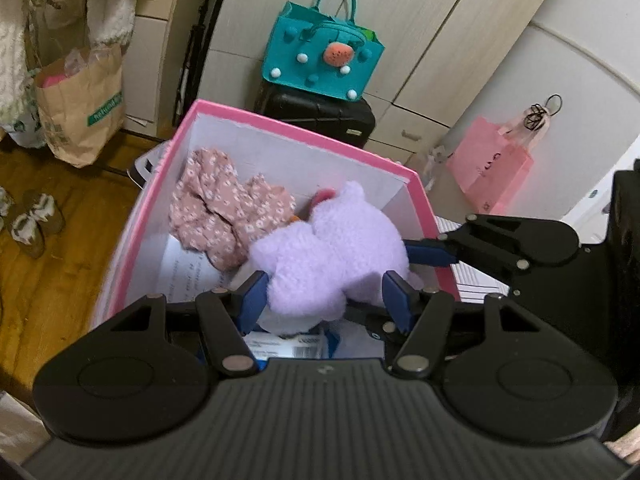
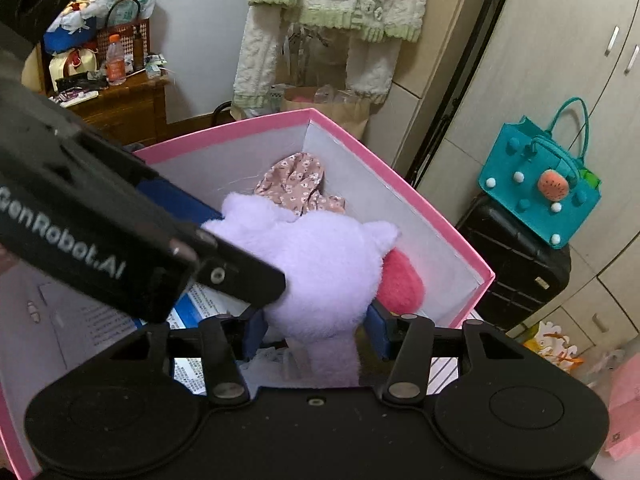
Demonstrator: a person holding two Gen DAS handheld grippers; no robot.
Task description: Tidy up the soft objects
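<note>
Both the left tongs (image 1: 324, 300) and right tongs (image 2: 316, 330) squeeze the purple plush toy (image 1: 320, 256) over the pink box (image 1: 280, 120), above floral cloth (image 1: 224, 208); only the right view shows its red part (image 2: 400, 284), its face hidden.

We tilt both tongs downward. Our left tongs (image 1: 326, 292) clamp the plush (image 1: 328, 248) between blue pads; our right tongs (image 2: 316, 330) squeeze its other end, jaws pressed in.

Soft, even indoor light – sharp centre, fisheye-bent edges, faint shadows.
</note>
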